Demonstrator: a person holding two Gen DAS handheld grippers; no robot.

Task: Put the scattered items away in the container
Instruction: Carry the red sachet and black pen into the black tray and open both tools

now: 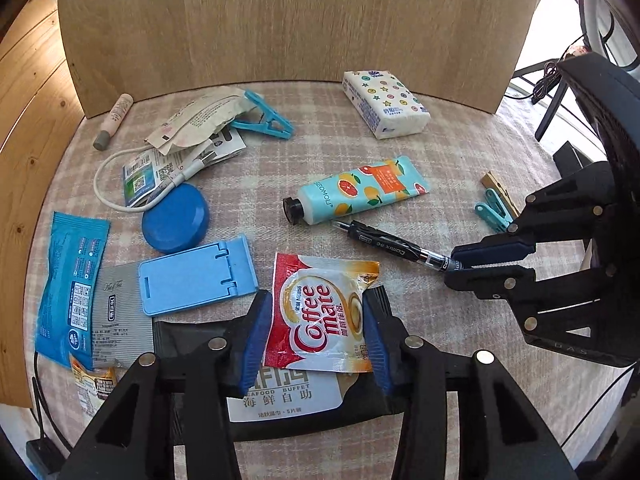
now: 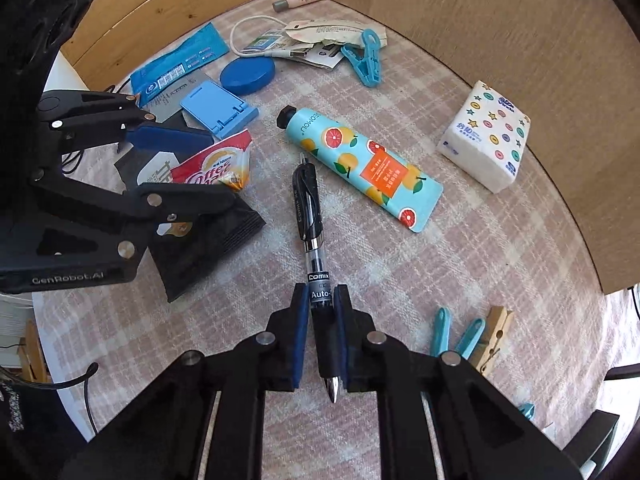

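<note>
A red and white Coffee mate sachet (image 1: 320,312) lies on a black wet-wipe packet (image 1: 280,400) at the near edge of the checked cloth. My left gripper (image 1: 316,340) is shut on the sachet, with a blue pad against each side edge. The right wrist view shows the same grip, the left gripper (image 2: 220,168) clamping the sachet (image 2: 216,164). A black Comix pen (image 2: 308,200) lies on the cloth. My right gripper (image 2: 322,332) is shut on its grip end, with the tip pointing back at the camera. In the left wrist view the right gripper (image 1: 456,262) holds the pen (image 1: 392,242) from the right. No container shows in either view.
Scattered on the cloth are a fruit-print hand cream tube (image 1: 360,190), a tissue pack (image 1: 384,104), a blue phone stand (image 1: 196,276), a blue round lid (image 1: 176,220), clothes pegs (image 2: 468,336), a blue clip (image 1: 260,118), a white cable (image 1: 108,172) and packets. Wooden boards (image 1: 300,20) wall the back.
</note>
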